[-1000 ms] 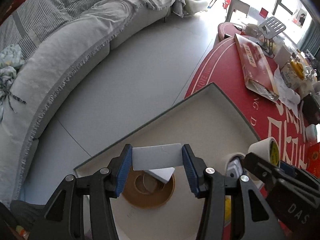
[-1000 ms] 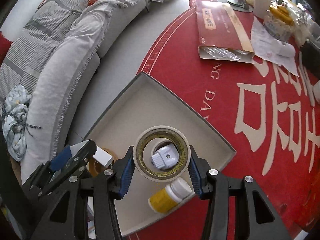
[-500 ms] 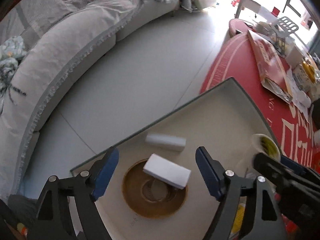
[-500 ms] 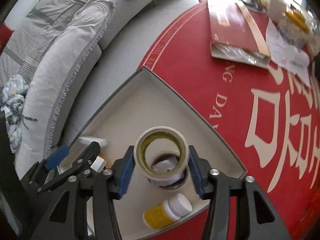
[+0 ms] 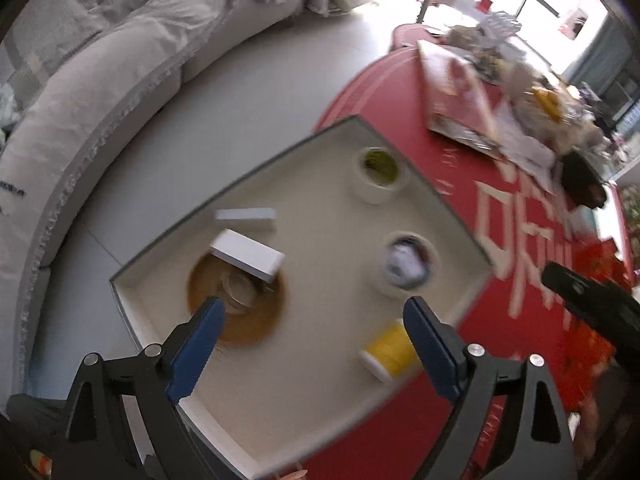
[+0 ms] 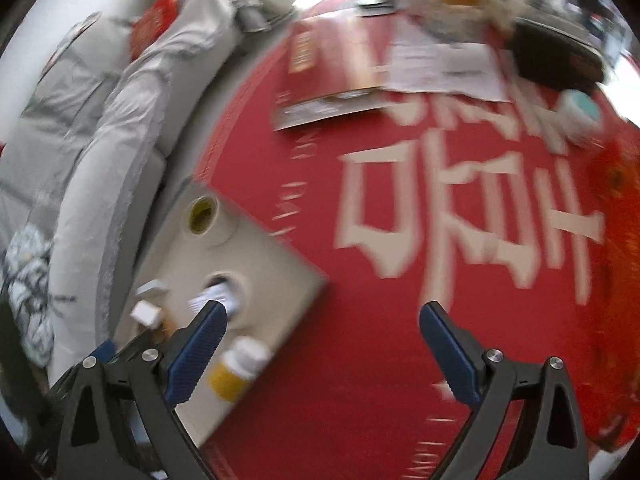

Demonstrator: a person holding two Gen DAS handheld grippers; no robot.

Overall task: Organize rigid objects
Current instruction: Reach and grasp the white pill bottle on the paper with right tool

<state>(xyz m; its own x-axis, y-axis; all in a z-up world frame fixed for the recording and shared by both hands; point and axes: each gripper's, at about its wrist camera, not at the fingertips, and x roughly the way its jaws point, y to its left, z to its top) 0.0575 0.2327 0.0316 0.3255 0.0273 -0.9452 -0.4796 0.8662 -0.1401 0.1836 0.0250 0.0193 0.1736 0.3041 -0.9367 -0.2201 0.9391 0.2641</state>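
Left wrist view: the left gripper (image 5: pixel 312 344) hangs above the beige tray (image 5: pixel 316 376), its jaws opening with nothing between them. In the tray lie a brown tape roll (image 5: pixel 240 320) with a white box (image 5: pixel 248 254) on it, a second white block (image 5: pixel 246 214), a cream tape roll (image 5: pixel 378 174), a yellow bottle (image 5: pixel 390 350) and another ring (image 5: pixel 408 264). The right gripper (image 6: pixel 322 344) is also opening, empty, over the red worktop (image 6: pixel 380 320) beside the tray.
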